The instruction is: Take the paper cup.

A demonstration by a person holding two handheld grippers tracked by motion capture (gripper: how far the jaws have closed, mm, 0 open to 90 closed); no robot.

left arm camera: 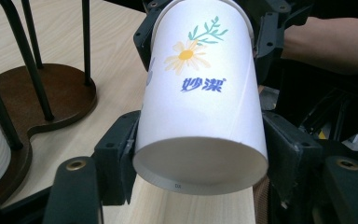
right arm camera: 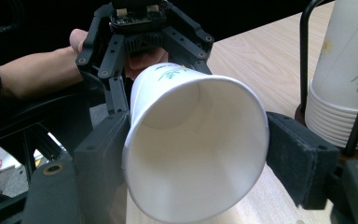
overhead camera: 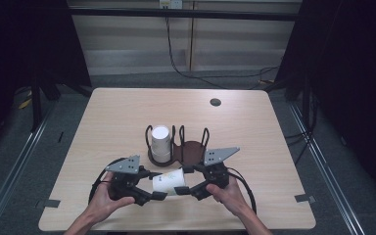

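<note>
Cup (overhead camera: 169, 182) lies sideways, clamped at each end between both grippers' jaws.

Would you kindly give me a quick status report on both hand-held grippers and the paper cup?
Left hand-held gripper shut on paper cup base end. Right hand-held gripper shut on rim end. Cup held sideways above table. Cup holder with cup stack behind, apart.

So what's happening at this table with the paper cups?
A person holds a two-jaw gripper in each hand, and both grip one white paper cup with a daisy print, lying sideways just above the light wooden table. The left gripper clamps the cup's base end; the right gripper clamps its open rim end. Behind them, a dark brown wire-post cup holder carries a stack of upside-down white cups in its left bay; its right bay is empty.
</note>
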